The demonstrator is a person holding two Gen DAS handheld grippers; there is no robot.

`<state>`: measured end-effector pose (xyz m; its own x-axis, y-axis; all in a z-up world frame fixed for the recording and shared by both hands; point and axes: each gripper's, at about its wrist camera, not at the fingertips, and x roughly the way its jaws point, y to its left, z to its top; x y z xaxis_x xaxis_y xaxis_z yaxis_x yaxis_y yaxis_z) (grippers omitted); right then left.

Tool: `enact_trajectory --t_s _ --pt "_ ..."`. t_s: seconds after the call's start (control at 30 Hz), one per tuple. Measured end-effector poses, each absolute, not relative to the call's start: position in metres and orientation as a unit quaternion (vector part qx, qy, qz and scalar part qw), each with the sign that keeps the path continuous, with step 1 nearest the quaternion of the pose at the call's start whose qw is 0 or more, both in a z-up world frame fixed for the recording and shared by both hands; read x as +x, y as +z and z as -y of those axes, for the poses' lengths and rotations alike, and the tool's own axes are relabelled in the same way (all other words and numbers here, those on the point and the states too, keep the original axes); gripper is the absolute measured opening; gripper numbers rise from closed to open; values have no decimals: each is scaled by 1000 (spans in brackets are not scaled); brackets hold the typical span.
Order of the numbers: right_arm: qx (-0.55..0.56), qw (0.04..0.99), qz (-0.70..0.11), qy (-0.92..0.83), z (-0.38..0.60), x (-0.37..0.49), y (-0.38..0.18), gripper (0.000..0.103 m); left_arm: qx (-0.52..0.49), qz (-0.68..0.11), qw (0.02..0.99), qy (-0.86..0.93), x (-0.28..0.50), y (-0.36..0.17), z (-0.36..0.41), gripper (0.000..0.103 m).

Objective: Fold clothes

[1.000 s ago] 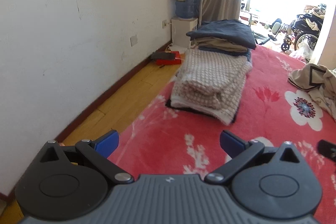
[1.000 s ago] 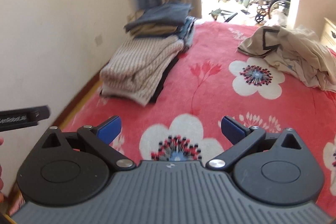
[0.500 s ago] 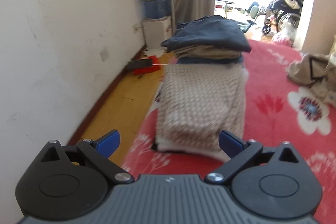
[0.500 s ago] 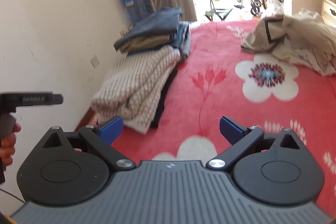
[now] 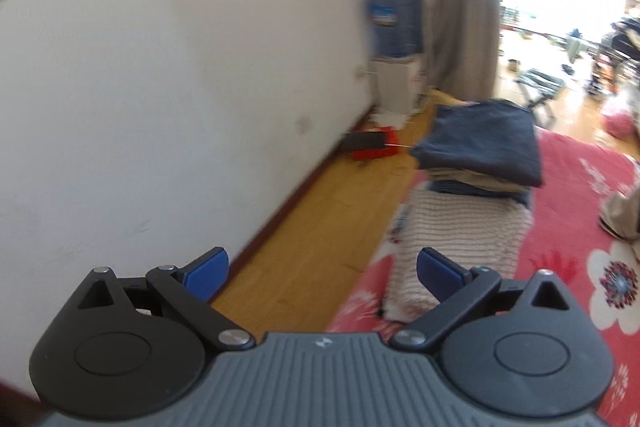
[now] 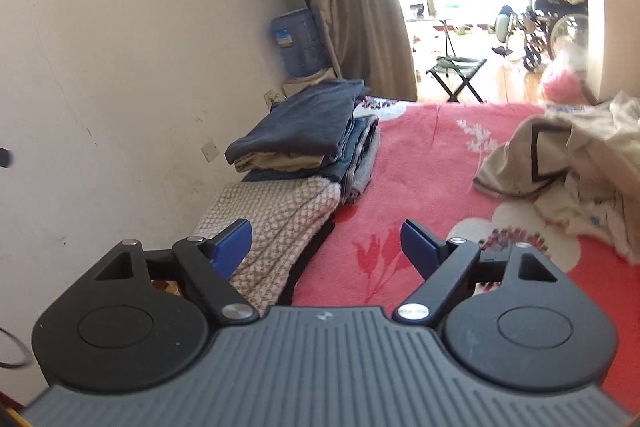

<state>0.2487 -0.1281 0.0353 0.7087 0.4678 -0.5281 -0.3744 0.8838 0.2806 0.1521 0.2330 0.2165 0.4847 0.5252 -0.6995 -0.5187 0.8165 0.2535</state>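
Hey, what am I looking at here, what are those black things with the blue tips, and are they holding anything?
These are two handheld grippers; a person carries one in each hand, and each has a camera looking forward along its two fingers. One picture is from the left gripper, the other from the right gripper. Both are empty. The left one's jaws stand open; the right one's jaws are closing with nothing between them. Ahead lies a bed with a red flowered blanket. Along its wall-side edge sit folded clothes: a knit sweater and, beyond it, a stack topped by a dark garment. A beige pile of unfolded clothes lies on the right.
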Motion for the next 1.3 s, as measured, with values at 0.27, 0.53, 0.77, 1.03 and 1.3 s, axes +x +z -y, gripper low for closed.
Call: enact_trajectory --t_s 0.27,0.53,0.77,1.03,1.3 --pt "38 919 -287 268 168 276 35 73 24 -349 836 423 97 330 -249 103" --pt "103 896 -297 314 94 286 -46 38 73 -342 869 350 184 254 -286 103" --pt "138 877 -355 293 28 266 -144 10 -5 -442 888 124 302 -1 -274 92" --pt "130 893 -287 323 -37 271 -168 7 16 -467 884 -8 343 -136 -272 93" --pt "74 887 -334 309 -79 268 -200 6 -60 -436 893 -91 339 -179 -312 103"
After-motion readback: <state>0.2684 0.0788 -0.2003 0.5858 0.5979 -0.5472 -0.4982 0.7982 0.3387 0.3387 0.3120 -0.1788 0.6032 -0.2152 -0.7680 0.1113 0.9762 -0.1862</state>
